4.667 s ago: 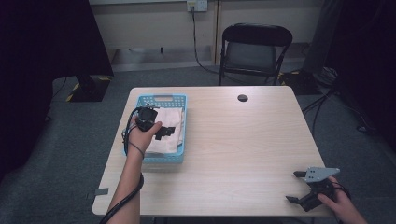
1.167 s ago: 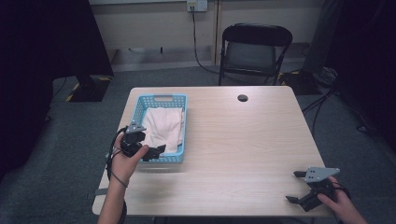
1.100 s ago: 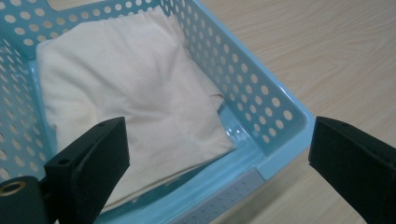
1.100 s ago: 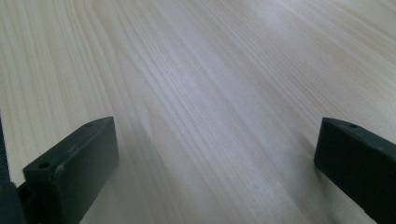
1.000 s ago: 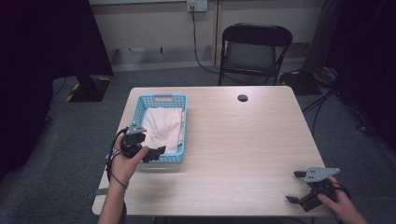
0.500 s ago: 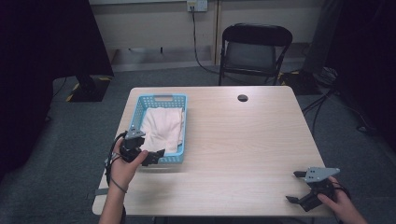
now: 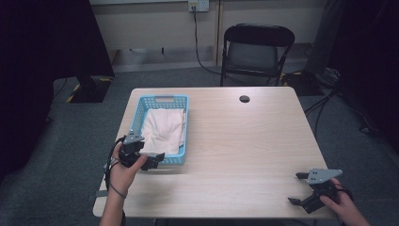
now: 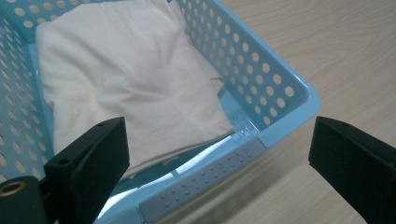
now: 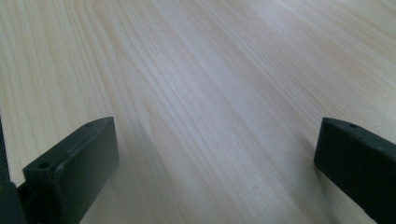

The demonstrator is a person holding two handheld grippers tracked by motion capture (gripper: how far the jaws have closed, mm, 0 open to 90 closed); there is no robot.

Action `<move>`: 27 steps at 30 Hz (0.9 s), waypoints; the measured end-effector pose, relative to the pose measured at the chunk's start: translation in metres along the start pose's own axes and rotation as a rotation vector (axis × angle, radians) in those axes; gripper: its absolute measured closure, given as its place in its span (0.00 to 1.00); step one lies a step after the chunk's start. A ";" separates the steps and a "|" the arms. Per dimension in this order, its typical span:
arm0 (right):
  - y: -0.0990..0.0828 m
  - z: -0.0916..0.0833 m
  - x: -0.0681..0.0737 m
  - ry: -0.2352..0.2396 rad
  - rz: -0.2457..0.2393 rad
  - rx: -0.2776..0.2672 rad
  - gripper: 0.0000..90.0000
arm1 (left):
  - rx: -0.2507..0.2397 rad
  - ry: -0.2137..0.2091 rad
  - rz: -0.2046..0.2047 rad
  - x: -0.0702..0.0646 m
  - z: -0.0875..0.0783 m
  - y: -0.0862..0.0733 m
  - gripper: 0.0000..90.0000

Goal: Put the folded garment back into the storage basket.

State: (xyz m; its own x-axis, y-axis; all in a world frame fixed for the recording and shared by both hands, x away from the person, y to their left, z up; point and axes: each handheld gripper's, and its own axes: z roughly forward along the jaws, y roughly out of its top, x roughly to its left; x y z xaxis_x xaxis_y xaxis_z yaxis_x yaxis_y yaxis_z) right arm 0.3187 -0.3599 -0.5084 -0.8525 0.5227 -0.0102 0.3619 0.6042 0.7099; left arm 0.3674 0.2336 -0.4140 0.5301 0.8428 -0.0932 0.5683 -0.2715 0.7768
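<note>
Inside the light-blue perforated plastic basket (image 7: 185, 123), at the table's left half: one folded cream cloth (image 7: 163, 130), lying flat and covering most of the floor. From the left gripper view I log the same cloth (image 8: 126, 79) against the basket's near wall, with a grey dimpled grip strip (image 8: 205, 177) on the rim (image 8: 285, 123).

At the basket's near left corner: my left gripper (image 7: 157, 160), jaws spread wide and empty, one over the basket, one outside it.

Well clear of the basket, at the near right corner of the pale wood-grain table (image 7: 244, 150): my right gripper (image 7: 297, 188), jaws released, bare wood (image 9: 201, 93) between them.

Far from the basket, near the back edge: a small round black object (image 7: 244, 98). Beyond it, a black folding chair (image 7: 256, 49).
</note>
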 end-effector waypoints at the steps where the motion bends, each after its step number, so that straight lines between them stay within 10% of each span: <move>1: 0.000 0.000 0.000 0.000 0.000 0.000 0.00 | -0.001 0.000 0.001 0.000 0.000 -0.001 0.05; 27: 0.000 0.000 0.000 0.000 0.000 0.000 0.00 | -0.022 0.030 0.002 0.001 -0.009 -0.019 0.05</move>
State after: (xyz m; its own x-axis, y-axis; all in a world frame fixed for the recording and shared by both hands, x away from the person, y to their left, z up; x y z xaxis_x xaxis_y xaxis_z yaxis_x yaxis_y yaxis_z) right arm 0.3187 -0.3599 -0.5084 -0.8526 0.5225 -0.0103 0.3618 0.6044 0.7098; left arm 0.3514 0.2438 -0.4236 0.5120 0.8559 -0.0731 0.5530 -0.2632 0.7905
